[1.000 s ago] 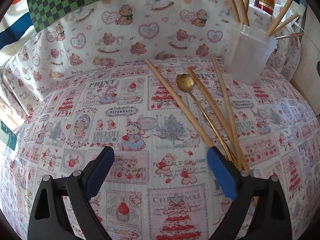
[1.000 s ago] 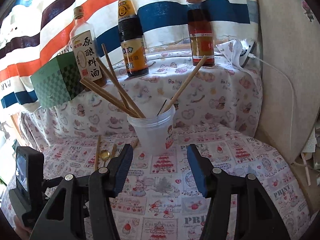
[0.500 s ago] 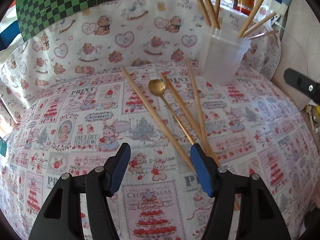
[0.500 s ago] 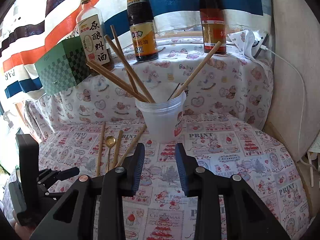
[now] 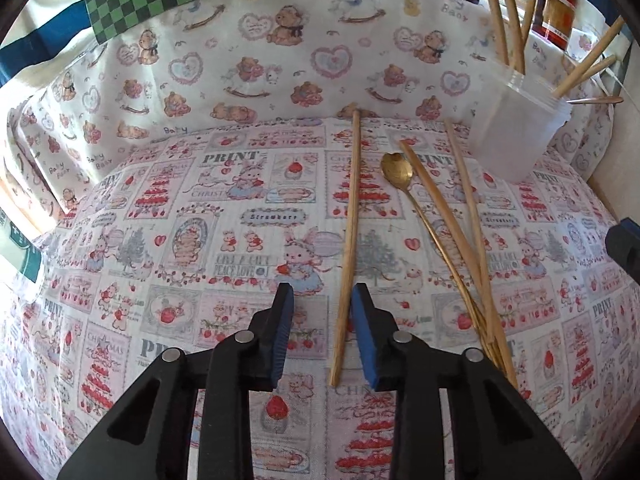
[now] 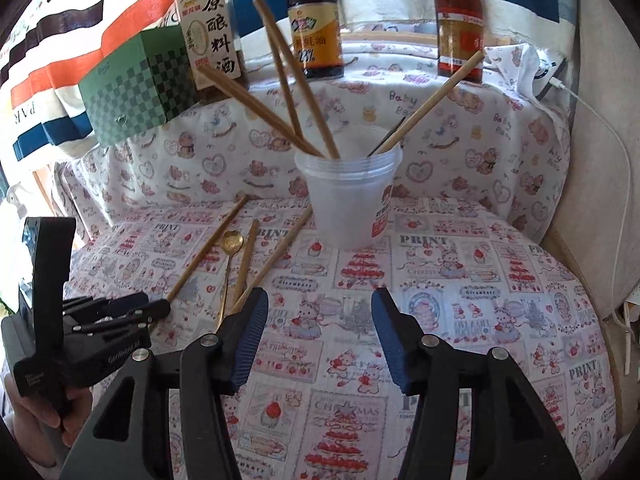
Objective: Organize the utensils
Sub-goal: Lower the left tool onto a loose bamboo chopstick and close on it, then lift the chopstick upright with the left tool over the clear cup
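A long, pale wooden chopstick point(image 5: 347, 236) lies flat on the counter point(image 5: 168, 240), which is draped in a pink-and-red printed cloth, and its near end sits between the blue pads of the left claw point(image 5: 322, 332). It runs close along the right-hand pad, with a wider gap to the left-hand one. The jaws are closing around it, yet the pads do not appear to press the wood, so it is not gripped so far. Just to its right lie a small gold metal spoon point(image 5: 404, 184) and two more wooden chopsticks point(image 5: 464, 216), their near ends bunched together beside the claw's right finger. Beyond them, at the far right, stands the translucent plastic cup point(image 6: 349, 196), which already holds several chopsticks leaning on its rim. I judge the sorting past its midpoint: some sticks are in the cup, while three chopsticks and the spoon are left on the cloth. The right claw point(image 6: 318, 336) hovers over bare cloth in front of the cup, its jaws opening with nothing between them.
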